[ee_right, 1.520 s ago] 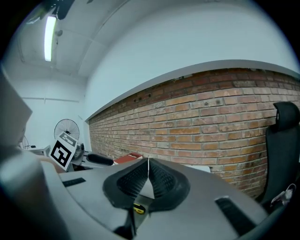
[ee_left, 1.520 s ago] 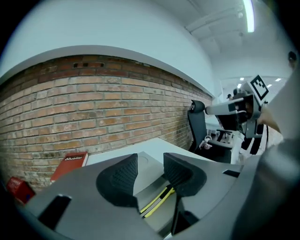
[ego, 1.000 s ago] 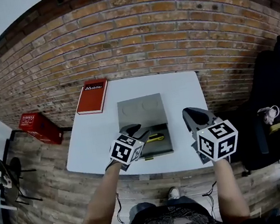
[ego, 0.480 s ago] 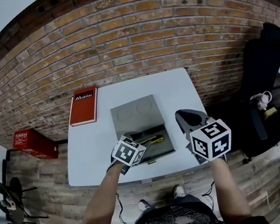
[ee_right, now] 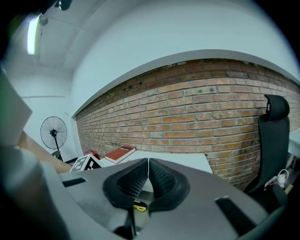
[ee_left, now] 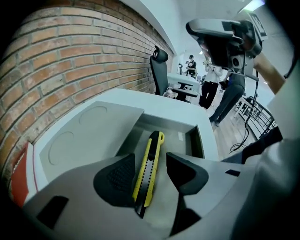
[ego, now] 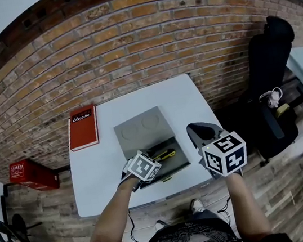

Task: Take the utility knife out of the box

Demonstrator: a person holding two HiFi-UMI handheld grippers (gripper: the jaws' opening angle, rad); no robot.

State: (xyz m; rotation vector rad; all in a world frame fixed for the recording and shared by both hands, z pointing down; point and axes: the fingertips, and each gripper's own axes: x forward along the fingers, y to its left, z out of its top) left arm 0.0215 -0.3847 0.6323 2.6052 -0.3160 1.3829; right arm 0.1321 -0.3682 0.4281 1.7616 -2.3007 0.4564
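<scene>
A yellow and black utility knife (ego: 166, 154) lies in the tray of an open grey box (ego: 173, 166), whose lid (ego: 144, 127) lies flat behind it. My left gripper (ego: 155, 159) points steeply down into the tray. In the left gripper view its jaws are opening and the knife (ee_left: 149, 164) lies lengthwise between the pads (ee_left: 117, 178), which do not press on it. My right gripper (ego: 200, 131) hovers right of the box, shut and empty; its pads (ee_right: 161, 180) meet, with a yellow bit of the knife (ee_right: 139, 205) below them.
The box sits on a white table (ego: 99, 166) against a brick wall. A red book (ego: 82, 127) lies at the table's back left. A red case (ego: 30, 174) stands on the floor at left, and a black office chair (ego: 269, 70) at right. People stand far off.
My left gripper has sunk into the box and tipped down over the knife. The right gripper has barely moved.
</scene>
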